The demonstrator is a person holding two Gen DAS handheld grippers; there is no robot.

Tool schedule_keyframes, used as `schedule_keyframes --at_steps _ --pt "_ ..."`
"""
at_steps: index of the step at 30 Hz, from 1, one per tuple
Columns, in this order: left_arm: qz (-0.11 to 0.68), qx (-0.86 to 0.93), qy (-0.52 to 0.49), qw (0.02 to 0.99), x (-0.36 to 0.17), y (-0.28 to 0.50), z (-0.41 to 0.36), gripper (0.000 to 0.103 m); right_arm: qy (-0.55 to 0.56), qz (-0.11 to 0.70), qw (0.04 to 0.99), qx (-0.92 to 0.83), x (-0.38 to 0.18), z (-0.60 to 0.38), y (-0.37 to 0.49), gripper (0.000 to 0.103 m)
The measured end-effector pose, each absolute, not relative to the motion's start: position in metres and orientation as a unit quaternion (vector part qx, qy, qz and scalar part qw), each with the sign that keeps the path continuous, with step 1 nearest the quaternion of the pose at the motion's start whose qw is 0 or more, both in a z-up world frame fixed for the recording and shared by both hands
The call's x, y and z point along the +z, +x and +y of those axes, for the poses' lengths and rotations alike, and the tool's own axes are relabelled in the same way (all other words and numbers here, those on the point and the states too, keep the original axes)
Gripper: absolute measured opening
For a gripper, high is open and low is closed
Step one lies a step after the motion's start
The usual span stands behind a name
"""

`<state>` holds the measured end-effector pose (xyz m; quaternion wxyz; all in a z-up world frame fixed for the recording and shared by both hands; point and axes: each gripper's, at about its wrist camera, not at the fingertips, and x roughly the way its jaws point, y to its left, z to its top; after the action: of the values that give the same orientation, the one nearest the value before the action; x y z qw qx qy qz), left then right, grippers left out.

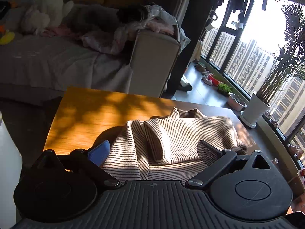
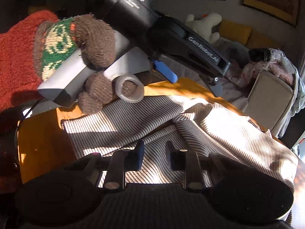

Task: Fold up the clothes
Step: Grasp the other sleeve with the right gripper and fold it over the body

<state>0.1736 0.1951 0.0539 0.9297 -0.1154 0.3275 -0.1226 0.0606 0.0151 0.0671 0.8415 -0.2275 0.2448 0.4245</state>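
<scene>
The left gripper (image 1: 152, 150) had its jaws spread wide apart, one blue-padded finger (image 1: 100, 152) and one dark mesh-faced finger (image 1: 207, 150) standing on either side of a striped knit garment (image 1: 171, 137) without pinching it. The right gripper (image 2: 153, 156) had its jaws parted by a narrower gap, hanging just above the same cloth; no fabric was clamped between them.

The garment, cream with thin dark stripes, lay on a wooden table (image 1: 85, 118), bunched toward the table's right edge as the left wrist view showed it. A rolled fold ran across its top, and two small peaks of cloth rose at its far side. In the right wrist view the garment (image 2: 209, 129) spread wider, one straight hem near the table's left edge and a raised ridge crossing its middle. Patches of sun and leafy shadow fell over cloth and tabletop.

In the right wrist view the left gripper (image 2: 194, 76) reached in from above the garment's far side, held by a hand in a brown knit glove (image 2: 95, 36) with a green and cream cuff, over a red sleeve (image 2: 17, 47).

Beyond the table's far edge stood a sofa (image 1: 152, 61) piled with loose clothes (image 1: 152, 22) and white plush toys (image 1: 51, 2). To the right, tall windows (image 1: 247, 53) faced apartment towers, with a potted plant (image 1: 255, 110) in a white pot on the floor.
</scene>
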Motion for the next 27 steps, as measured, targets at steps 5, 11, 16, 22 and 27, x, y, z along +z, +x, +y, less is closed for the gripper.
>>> schedule_keyframes --at_steps 5,11,16,22,27 --pt "0.324 -0.11 -0.123 0.932 0.058 0.174 0.203 0.102 -0.248 0.244 0.797 0.493 0.063 0.043 0.035 0.032" --pt "0.323 -0.109 -0.115 0.933 0.058 0.173 0.201 0.103 -0.283 0.238 0.79 0.489 0.045 0.069 0.034 0.037" --pt "0.297 -0.079 -0.114 0.945 0.071 0.172 0.209 0.103 -0.231 0.218 0.841 0.438 0.073 0.043 0.067 0.004" --pt "0.215 -0.031 -0.195 0.957 0.107 0.166 0.244 0.103 -0.167 0.192 0.893 0.371 0.106 0.012 0.107 0.004" --pt "0.217 -0.031 -0.196 0.956 0.11 0.166 0.247 0.103 -0.034 0.207 0.943 0.259 0.134 -0.084 0.157 0.004"
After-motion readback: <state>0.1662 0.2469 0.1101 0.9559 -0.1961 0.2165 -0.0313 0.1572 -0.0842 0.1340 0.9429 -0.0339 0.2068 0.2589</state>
